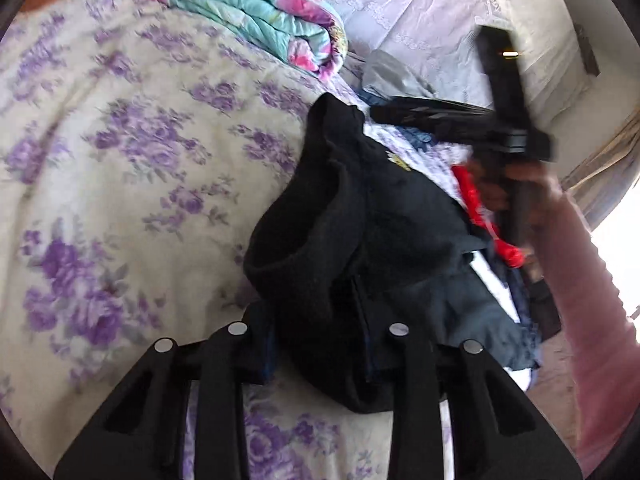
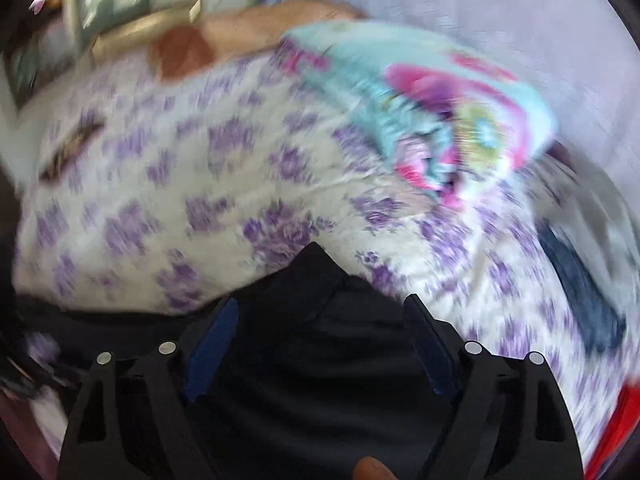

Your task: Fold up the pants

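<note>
Black pants lie bunched on the floral bedsheet, one end lifted between my left gripper's fingers. My left gripper looks wide apart with the cloth draped between its fingers; I cannot tell whether it grips. In the right wrist view, which is motion-blurred, the pants lie between the wide-spread blue-padded fingers of my right gripper, which is open. The right gripper also shows in the left wrist view, held high at the right by a hand in a pink sleeve.
A folded turquoise and pink quilt lies at the far side of the bed. A pile of clothes, with red, blue and grey pieces, sits to the right of the pants. A white curtain or wall is behind.
</note>
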The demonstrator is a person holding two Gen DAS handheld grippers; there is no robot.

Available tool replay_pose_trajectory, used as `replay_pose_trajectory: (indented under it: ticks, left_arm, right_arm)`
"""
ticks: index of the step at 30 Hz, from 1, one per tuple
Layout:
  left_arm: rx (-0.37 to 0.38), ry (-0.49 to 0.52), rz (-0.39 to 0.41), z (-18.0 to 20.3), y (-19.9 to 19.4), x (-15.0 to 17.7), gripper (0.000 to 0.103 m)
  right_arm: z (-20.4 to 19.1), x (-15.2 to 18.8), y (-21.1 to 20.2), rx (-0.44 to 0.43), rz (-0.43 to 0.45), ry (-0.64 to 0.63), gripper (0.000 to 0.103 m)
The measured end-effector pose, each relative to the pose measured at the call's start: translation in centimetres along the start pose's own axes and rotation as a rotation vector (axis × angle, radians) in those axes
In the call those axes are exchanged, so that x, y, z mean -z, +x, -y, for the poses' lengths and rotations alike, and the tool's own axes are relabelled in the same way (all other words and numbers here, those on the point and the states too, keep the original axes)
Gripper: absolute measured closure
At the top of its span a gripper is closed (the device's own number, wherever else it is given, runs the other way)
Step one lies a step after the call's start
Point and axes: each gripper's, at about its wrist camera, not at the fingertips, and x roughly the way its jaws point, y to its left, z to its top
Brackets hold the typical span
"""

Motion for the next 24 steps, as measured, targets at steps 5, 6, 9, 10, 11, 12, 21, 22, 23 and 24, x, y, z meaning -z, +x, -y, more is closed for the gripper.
replay_pose_trajectory:
  ticks: [5, 6, 9, 10, 11, 12, 21, 22, 23, 24]
  left_arm:
    - [0.066, -0.019, -0.041, -0.4, 1.1, -0.9, 0.075]
    - [0.072, -0.016, -0.043, -0.4, 1.2, -1.0, 0.075]
    - [0.069, 0.001, -0.051, -0.2, 1.6, -1.2, 0.083]
    - [0.067, 0.013, -0.051, 0.0, 1.6, -1.3, 0.085]
    - [0.062, 0.028, -0.046, 0.3, 1.5, -1.4, 0.086]
    - [0.059, 0.048, -0.033, 0.6, 1.3, -1.6, 0.086]
    - [-0.017, 0.175, 0.169, 2.3, -3.1, -3.8, 0.087]
    - [-0.048, 0.16, 0.185, 1.7, -3.6, -3.9, 0.087]
    - [-0.075, 0.142, 0.192, 1.1, -3.9, -4.1, 0.087]
    - [-0.104, 0.115, 0.184, 0.1, -4.1, -4.2, 0.087]
  right_arm:
    - [0.1, -0.5, 3.6, -0.025, -0.065, -0.054, 0.019]
    - [0.2, -0.5, 4.2, -0.053, -0.08, -0.052, 0.029]
    - [0.1, -0.4, 3.6, -0.078, -0.073, -0.05, 0.068]
    - [0.2, -0.4, 2.8, -0.054, -0.059, -0.055, 0.084]
    - [0.5, -0.7, 2.1, -0.051, -0.04, -0.044, 0.085]
    - [0.7, -1.1, 0.9, -0.039, 0.0, -0.036, 0.087]
    - [-0.4, -9.3, -0.9, -0.057, 0.23, -0.086, 0.087]
    - [-1.1, -10.2, 0.5, -0.08, 0.247, -0.092, 0.087]
    - [-1.6, -11.0, 2.0, -0.101, 0.252, -0.09, 0.087]
    - [-2.1, -11.3, 3.1, -0.118, 0.25, -0.084, 0.087]
